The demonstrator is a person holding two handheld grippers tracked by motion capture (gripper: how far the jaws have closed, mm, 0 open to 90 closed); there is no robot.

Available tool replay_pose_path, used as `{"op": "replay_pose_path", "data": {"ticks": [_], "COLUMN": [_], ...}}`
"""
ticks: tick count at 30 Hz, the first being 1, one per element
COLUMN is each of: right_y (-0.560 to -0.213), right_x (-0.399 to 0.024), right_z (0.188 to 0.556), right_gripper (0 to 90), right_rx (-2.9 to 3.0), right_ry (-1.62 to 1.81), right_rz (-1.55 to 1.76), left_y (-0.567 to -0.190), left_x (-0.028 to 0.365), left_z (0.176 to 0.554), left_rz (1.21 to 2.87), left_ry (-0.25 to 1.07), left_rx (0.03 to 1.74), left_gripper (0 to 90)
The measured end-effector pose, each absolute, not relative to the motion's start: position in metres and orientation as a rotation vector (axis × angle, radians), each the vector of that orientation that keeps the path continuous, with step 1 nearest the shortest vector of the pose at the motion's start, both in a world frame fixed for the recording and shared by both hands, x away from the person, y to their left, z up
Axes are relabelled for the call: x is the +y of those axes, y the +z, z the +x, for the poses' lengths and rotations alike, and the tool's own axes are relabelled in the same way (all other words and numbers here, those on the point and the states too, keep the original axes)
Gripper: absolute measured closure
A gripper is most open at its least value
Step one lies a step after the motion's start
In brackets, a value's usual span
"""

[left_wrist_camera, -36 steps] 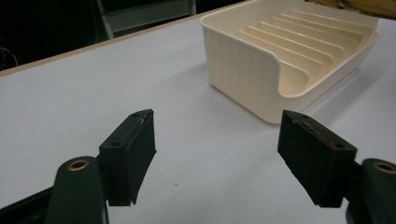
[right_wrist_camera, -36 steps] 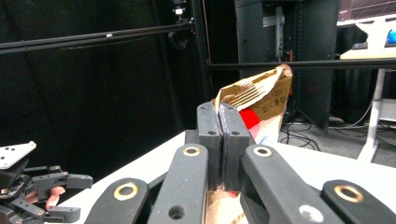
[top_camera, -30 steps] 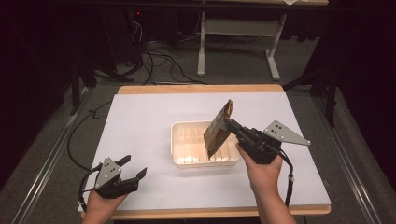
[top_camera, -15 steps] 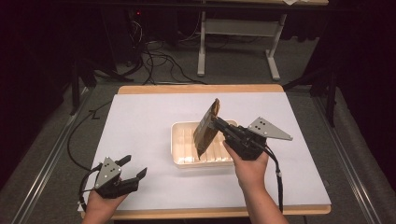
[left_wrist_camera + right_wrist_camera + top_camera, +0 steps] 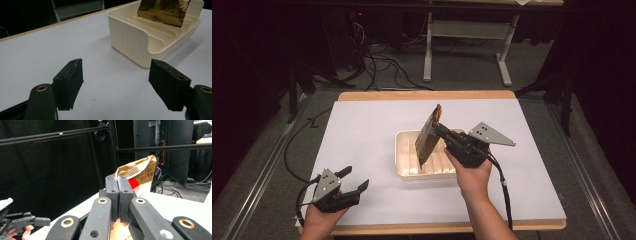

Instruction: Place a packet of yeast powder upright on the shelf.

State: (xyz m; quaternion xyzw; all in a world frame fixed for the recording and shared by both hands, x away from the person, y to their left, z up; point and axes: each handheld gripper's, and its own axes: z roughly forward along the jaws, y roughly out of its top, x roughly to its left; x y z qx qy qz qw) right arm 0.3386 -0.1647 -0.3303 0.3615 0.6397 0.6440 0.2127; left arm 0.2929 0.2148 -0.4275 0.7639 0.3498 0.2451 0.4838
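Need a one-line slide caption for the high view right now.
Right gripper holds a gold foil packet tilted over the ribbed cream tray; left gripper rests open on the white table.

The packet (image 5: 428, 140) stands in the tray (image 5: 404, 150) mid-table (image 5: 362, 130).

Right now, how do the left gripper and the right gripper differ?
The left gripper has its jaws wide apart with nothing between them; the right gripper is shut on a brown packet. The left gripper sits low near the table's front left corner, away from the cream tray; the right gripper is raised, holding the packet tilted over the tray. Both are black two-jaw tools, each in a hand, each carrying a grey plate.
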Motion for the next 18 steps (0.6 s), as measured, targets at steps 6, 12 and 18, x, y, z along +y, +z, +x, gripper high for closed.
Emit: {"op": "replay_pose_path", "data": {"ticks": [6, 12, 18], "right_y": [-0.332, -0.335, -0.340], "right_x": [-0.160, -0.154, -0.148], "right_z": [0.343, 0.347, 0.352], "right_gripper": [90.0, 90.0, 90.0], "right_rx": [1.778, 1.777, 1.783], "right_ry": [1.786, 1.784, 1.766], "right_rz": [1.016, 1.029, 1.050], "left_y": [-0.427, -0.427, -0.427], "left_x": [0.215, 0.216, 0.216], "left_z": [0.293, 0.292, 0.292], "left_rz": [1.859, 1.857, 1.854], "left_ry": [0.598, 0.597, 0.596], "left_rx": [0.853, 0.853, 0.853], "left_gripper": [27.9, 28.0, 28.0]}}
